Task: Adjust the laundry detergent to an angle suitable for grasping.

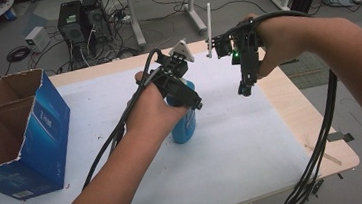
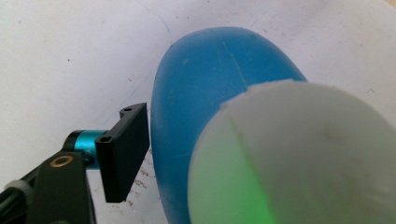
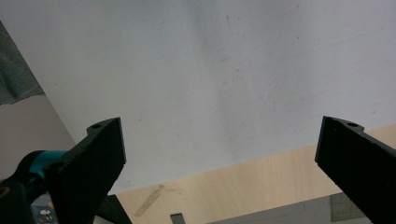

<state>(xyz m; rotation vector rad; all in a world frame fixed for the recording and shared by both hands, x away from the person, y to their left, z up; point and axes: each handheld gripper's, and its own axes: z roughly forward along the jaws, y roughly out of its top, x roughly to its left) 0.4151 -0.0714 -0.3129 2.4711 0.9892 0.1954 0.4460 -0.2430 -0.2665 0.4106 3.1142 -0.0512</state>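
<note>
A blue bottle (image 1: 184, 128) with a white cap (image 2: 299, 158) stands upright near the middle of the table's white sheet (image 1: 238, 146). My left gripper (image 1: 187, 94) comes down on the bottle's upper part from above. In the left gripper view one black pad (image 2: 126, 154) lies against the side of the blue body (image 2: 196, 102); the cap hides the other jaw. My right gripper (image 1: 244, 91) hangs in the air to the right of the bottle, pointing down, apart from it. Its jaws stand wide open over the sheet, with nothing between its pads (image 3: 100, 154).
An open blue cardboard box (image 1: 18, 132) stands at the table's left edge. The wooden tabletop (image 1: 295, 113) shows bare along the right side. Black cables (image 1: 318, 144) hang off the right edge. Computer towers (image 1: 81, 21) and wires sit on the floor behind.
</note>
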